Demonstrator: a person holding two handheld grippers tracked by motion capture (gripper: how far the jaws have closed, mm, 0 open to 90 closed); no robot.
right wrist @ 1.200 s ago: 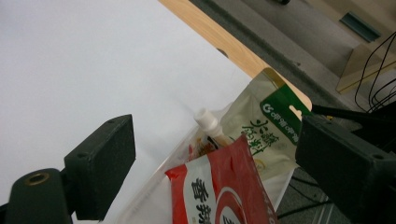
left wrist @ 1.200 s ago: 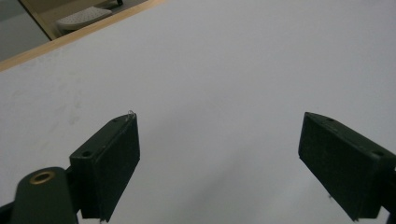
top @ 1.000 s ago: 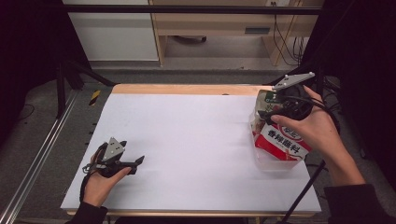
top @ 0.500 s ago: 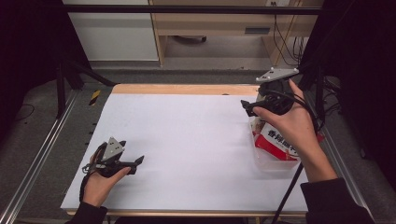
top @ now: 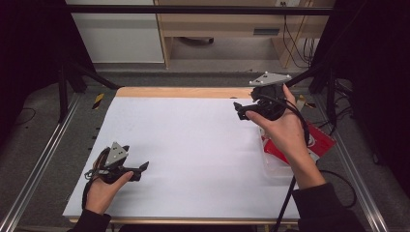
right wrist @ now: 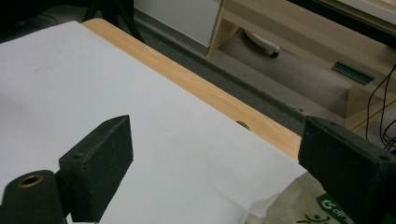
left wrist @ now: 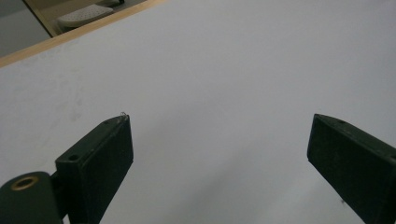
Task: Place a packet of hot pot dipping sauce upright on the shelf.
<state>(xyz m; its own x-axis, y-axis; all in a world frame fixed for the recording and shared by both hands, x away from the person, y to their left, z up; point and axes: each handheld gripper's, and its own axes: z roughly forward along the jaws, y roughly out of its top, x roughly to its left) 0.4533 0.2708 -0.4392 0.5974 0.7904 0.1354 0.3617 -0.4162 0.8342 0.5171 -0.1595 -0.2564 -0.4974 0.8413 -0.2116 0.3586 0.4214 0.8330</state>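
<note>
My left claw (top: 141, 167) has just opened wide, empty, low over the table (top: 193, 145); my right claw (top: 240, 110) gapes empty beside the red packet (top: 319, 142)

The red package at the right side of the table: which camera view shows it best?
The high view shows the red package best: it lies at the table's right edge, partly behind the right hand. The right gripper view catches a pale packet corner with green print, perhaps another packet. The left gripper view looks at the white table.
</note>
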